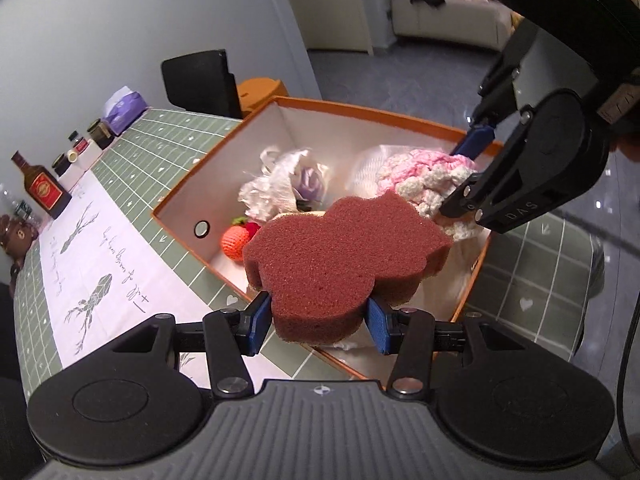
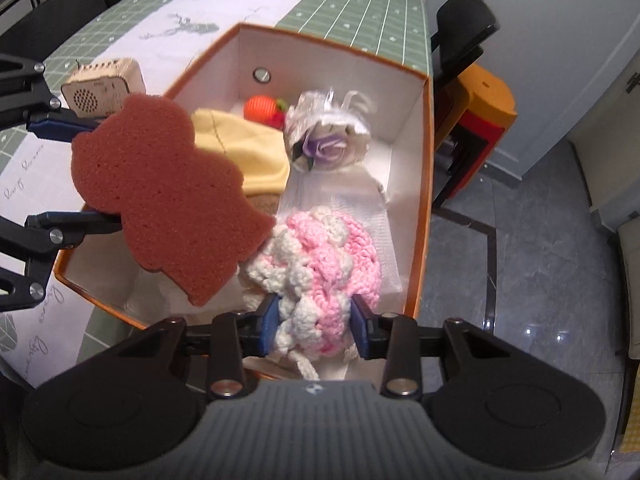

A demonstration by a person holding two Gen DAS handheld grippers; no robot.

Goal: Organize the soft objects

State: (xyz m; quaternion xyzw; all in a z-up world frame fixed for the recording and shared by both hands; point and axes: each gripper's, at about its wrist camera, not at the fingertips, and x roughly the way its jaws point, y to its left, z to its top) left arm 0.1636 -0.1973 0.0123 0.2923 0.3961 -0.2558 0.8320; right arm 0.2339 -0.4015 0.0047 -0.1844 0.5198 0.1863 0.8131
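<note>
In the left wrist view, the left gripper (image 1: pixel 319 322) sits at lower centre, its blue pads clamped on the narrow end of a brown sponge (image 1: pixel 344 256) that juts up over the near edge of the orange box (image 1: pixel 400 114). The sponge hides much of the box's floor; behind it show a crochet strawberry (image 1: pixel 236 242), partly covered, a white bouquet (image 1: pixel 288 184) with a purple flower, and the pink-and-white knit (image 1: pixel 424 174) at right. The right gripper (image 1: pixel 476 148) enters from the upper right; only one blue pad is plain, against the knit, the other lost behind its own body. A bottle (image 1: pixel 42 190) and small jars line the table's (image 1: pixel 132 184) left edge, blurred. In the right wrist view, the right gripper (image 2: pixel 316 324) at lower centre pinches the knit (image 2: pixel 320 264) between both pads, inside the box (image 2: pixel 428 184) near its bottom right corner; the knit's lower part is cut off by the gripper body. The sponge (image 2: pixel 168 192) fills centre left, held by the left gripper (image 2: pixel 80 168), whose lower pad is hidden behind the foam. It covers part of a yellow cloth (image 2: pixel 248 152). Beyond lie the strawberry (image 2: pixel 262 112) and bouquet (image 2: pixel 332 136). A small wooden speaker (image 2: pixel 104 88) stands on the table (image 2: pixel 360 12) at upper left, just outside the box.
</note>
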